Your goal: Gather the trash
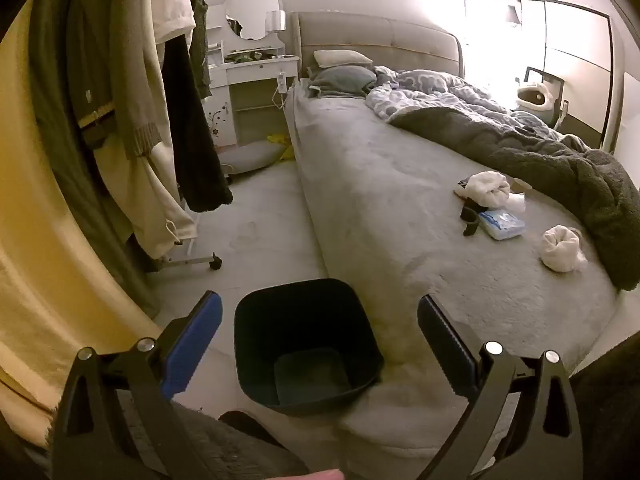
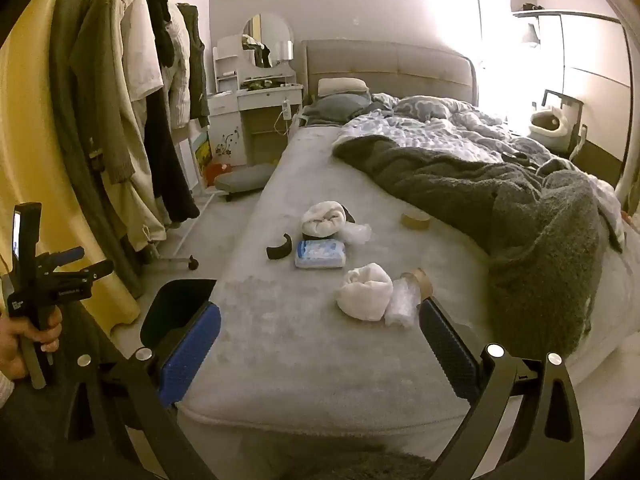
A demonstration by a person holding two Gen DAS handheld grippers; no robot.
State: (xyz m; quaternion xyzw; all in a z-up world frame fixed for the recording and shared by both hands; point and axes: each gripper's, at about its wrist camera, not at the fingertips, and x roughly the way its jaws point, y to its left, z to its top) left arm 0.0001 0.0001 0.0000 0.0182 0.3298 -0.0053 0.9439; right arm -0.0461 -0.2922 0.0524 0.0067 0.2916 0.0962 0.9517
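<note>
The left gripper (image 1: pixel 320 336), jaws spread wide and holding nothing, is seen at the bottom of its frame above a dark square plastic bin (image 1: pixel 306 346) set on the floor against the grey-covered bed (image 1: pixel 400 208). The right gripper (image 2: pixel 320 344) is likewise wide open and empty. Right of centre, crumpled white tissues (image 2: pixel 364 291), a blue-white wipes packet (image 2: pixel 320 254) and clear plastic wrap (image 2: pixel 402 304) are scattered on the bed.

Both wrist views overlook bed (image 1: pixel 400 200)
</note>
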